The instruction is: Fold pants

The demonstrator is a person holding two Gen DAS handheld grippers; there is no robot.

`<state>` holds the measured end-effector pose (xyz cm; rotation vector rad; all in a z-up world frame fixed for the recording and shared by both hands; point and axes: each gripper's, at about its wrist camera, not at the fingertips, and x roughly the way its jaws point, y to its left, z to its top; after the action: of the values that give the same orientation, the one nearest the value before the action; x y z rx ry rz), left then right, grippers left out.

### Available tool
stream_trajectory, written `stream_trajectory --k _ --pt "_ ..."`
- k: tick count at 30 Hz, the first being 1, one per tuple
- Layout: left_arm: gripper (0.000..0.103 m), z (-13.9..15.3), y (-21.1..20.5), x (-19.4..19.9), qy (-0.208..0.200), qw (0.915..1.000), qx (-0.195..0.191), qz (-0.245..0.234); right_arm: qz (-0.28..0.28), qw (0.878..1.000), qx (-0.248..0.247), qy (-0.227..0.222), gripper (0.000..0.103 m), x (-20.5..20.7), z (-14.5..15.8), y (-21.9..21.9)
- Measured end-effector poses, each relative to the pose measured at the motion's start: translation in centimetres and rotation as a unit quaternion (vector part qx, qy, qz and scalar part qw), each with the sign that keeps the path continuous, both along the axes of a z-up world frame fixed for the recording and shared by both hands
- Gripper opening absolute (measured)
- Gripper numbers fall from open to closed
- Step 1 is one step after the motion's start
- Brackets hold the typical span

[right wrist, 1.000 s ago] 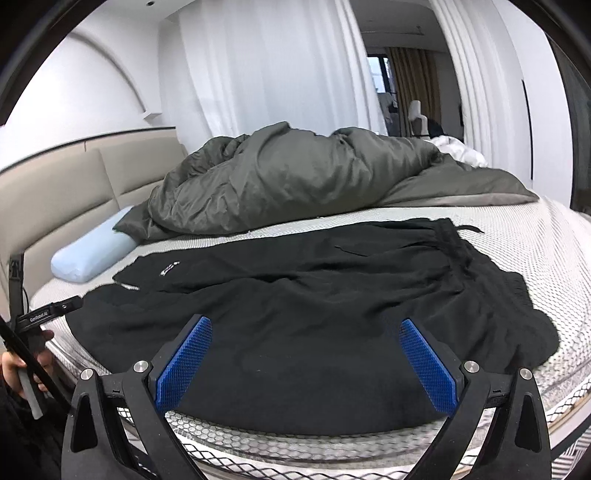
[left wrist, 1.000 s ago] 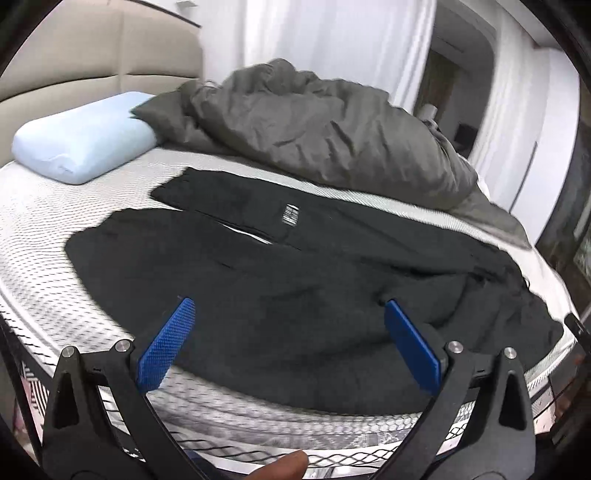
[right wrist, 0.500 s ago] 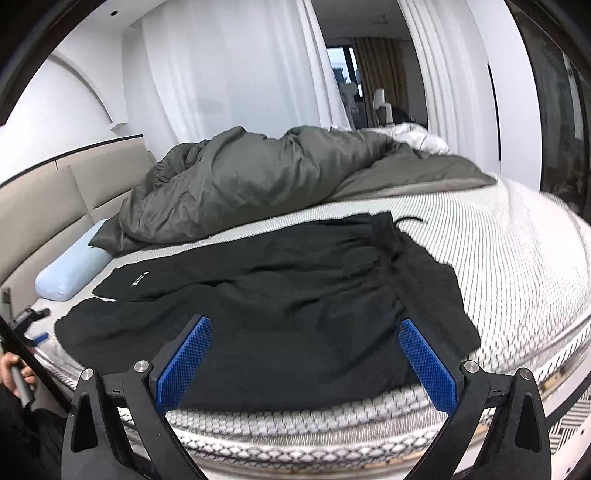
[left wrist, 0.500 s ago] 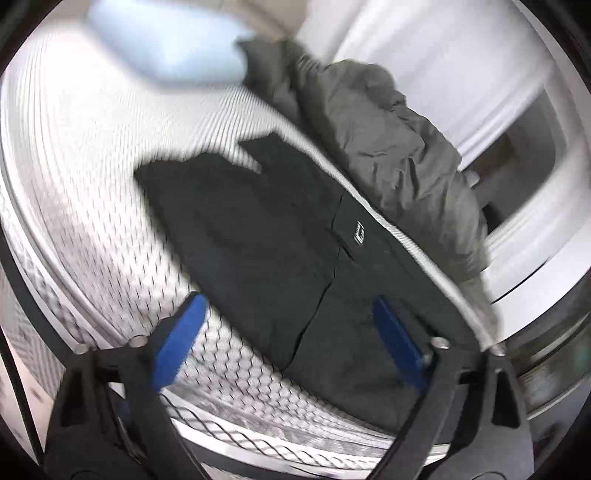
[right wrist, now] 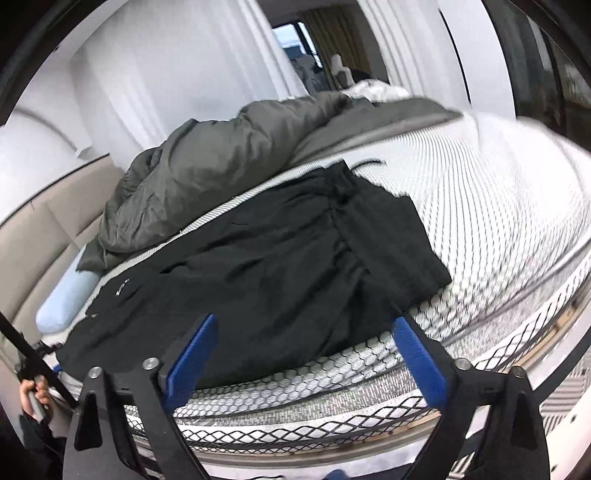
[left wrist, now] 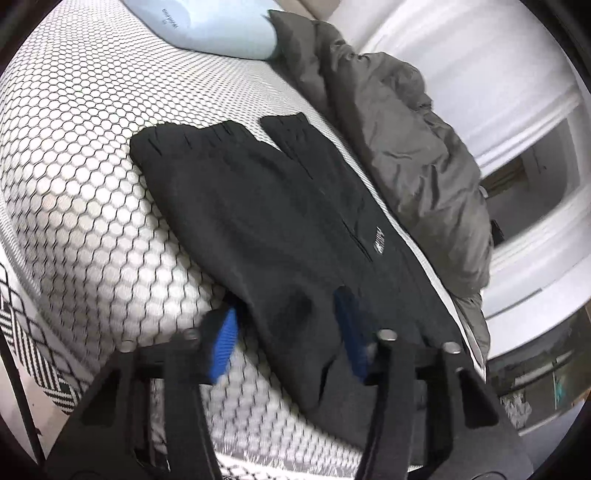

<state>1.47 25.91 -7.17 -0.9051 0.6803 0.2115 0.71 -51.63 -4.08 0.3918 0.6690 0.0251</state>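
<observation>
Black pants [left wrist: 277,206] lie spread flat on the white honeycomb mattress [left wrist: 92,166], both leg cuffs pointing at the pillow. My left gripper [left wrist: 287,334] is at the near edge of a leg. Its jaws are closing, with the fabric edge between the blue pads and a clear gap still showing. In the right wrist view the pants [right wrist: 277,258] show their gathered waist end on the right. My right gripper [right wrist: 304,358] hovers at the mattress edge by that end. Its jaws stand wide and are just starting to close, and their tips straddle the pants' near edge.
A crumpled grey duvet [left wrist: 406,129] [right wrist: 221,166] lies along the far side of the pants. A pale blue pillow [left wrist: 214,26] [right wrist: 62,299] rests by the beige headboard [right wrist: 37,221]. A hand [right wrist: 33,398] shows at lower left. White curtains hang behind.
The left gripper rolled, dropped to the pants' near leg edge and narrowed its jaws around the fabric. The right gripper tilted and moved closer to the waist end.
</observation>
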Motion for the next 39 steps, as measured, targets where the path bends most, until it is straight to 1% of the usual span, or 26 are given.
stream_trajectory --k 1,4,7,8,9,10,11,12,13,14,16,17,19,22,24,29,39 --pt "0.028 0.0 0.1 0.5 0.006 1.0 0.004 0.007 -0.004 1.0 0.005 0.002 0.087 0.2 -0.3 -0.4" --pt "0.011 -0.3 0.1 0.9 0.019 0.999 0.014 0.037 -0.024 0.999 0.032 0.003 0.08 0.8 -1.4 -2.2" --pt "0.006 -0.1 0.0 0.7 0.016 0.9985 0.026 0.046 -0.035 0.997 0.074 0.007 0.07 2.1 -2.5 -4.0" --pt "0.005 0.1 -0.1 0.4 0.014 0.9982 0.036 0.047 -0.037 0.996 0.084 0.009 0.066 2.6 -2.7 -4.3" --pt "0.005 0.6 -0.5 0.3 0.012 0.9973 0.056 0.046 -0.04 0.995 0.091 0.011 0.064 3.1 -2.9 -4.5" --pt "0.004 0.9 -0.8 0.2 0.013 0.9964 0.07 0.045 -0.042 0.994 0.097 0.013 0.056 3.6 -3.0 -4.6" --pt "0.004 1.3 -1.1 0.2 0.017 0.9951 0.086 0.044 -0.043 0.994 0.099 0.015 0.043 4.2 -3.0 -4.6" --pt "0.004 1.7 -1.6 0.1 0.021 0.993 0.108 0.043 -0.041 0.994 0.1 0.015 0.034 4.4 -2.9 -4.5" --pt "0.003 2.1 -2.3 0.2 0.029 0.9891 0.139 0.041 -0.035 0.994 0.099 0.015 0.021 4.6 -2.7 -4.3" --pt "0.003 2.4 -2.9 0.3 0.035 0.9852 0.163 0.04 -0.03 0.996 0.079 0.014 0.019 4.4 -2.2 -3.9" --pt "0.003 3.0 -4.2 0.6 0.047 0.9764 0.208 0.033 -0.025 0.999 0.043 0.01 0.016 4.0 -1.6 -3.6" --pt "0.003 3.2 -4.7 0.6 0.051 0.9733 0.221 0.031 -0.027 0.999 0.031 0.01 0.015 3.6 -1.4 -3.6" --pt "0.003 3.6 -5.8 0.7 0.055 0.9659 0.252 0.021 -0.037 0.999 0.027 0.011 0.015 2.8 -1.4 -4.0" --pt "0.003 3.9 -6.3 0.6 0.058 0.961 0.27 0.017 -0.05 0.998 0.03 0.017 0.015 2.6 -2.0 -4.2" --pt "0.003 3.8 -6.3 0.5 0.06 0.9596 0.274 0.014 -0.058 0.998 0.03 0.024 0.015 2.8 -2.4 -4.0" --pt "0.003 4.0 -6.4 -0.1 0.051 0.9572 0.285 0.008 -0.067 0.997 0.04 0.027 0.015 2.3 -2.7 -4.0" --pt "0.003 3.6 -5.3 -2.2 0.04 0.964 0.263 0.01 -0.072 0.996 0.034 0.031 0.015 -0.2 -2.4 -3.7"
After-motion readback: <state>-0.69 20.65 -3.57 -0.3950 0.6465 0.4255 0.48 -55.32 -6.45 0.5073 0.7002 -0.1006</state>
